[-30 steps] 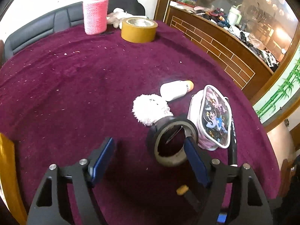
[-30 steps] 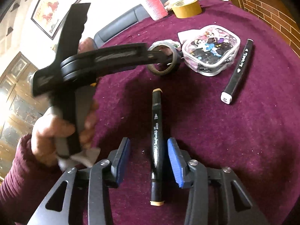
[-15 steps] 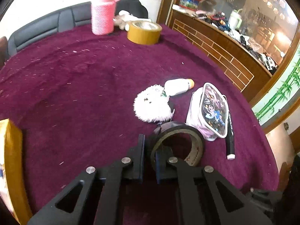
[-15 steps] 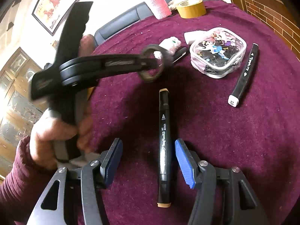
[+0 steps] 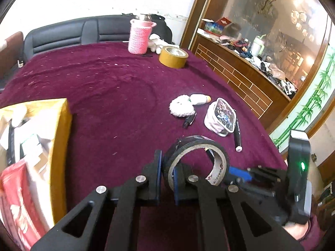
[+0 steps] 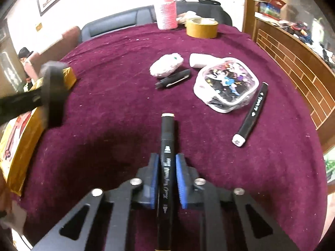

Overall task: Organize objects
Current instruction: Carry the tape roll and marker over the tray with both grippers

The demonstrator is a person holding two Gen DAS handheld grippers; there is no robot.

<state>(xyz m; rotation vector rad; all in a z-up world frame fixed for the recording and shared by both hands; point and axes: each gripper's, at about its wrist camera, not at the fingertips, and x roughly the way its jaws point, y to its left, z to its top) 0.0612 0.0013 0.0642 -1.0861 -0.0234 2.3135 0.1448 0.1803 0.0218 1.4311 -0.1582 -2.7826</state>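
Observation:
My left gripper (image 5: 166,174) is shut on the wall of a black tape roll (image 5: 197,163) and holds it above the maroon table (image 5: 117,96), right of a yellow box (image 5: 56,146) with several items inside. My right gripper (image 6: 166,176) is shut on a black marker (image 6: 166,156) that points forward over the table. The left gripper with the roll shows blurred at the left of the right wrist view (image 6: 51,98), over the yellow box (image 6: 25,146).
On the table lie a fluffy white toy (image 6: 166,65), a black pen (image 6: 173,79), a white bottle (image 6: 201,60), a clear cartoon pouch (image 6: 227,85) and a second black marker (image 6: 251,115). A pink-wrapped flask (image 6: 166,10) and a brown tape roll (image 6: 202,28) stand at the far edge.
The left gripper shut on the black tape roll, lifted it and carried it left toward the yellow box. The right gripper closed on the black marker.

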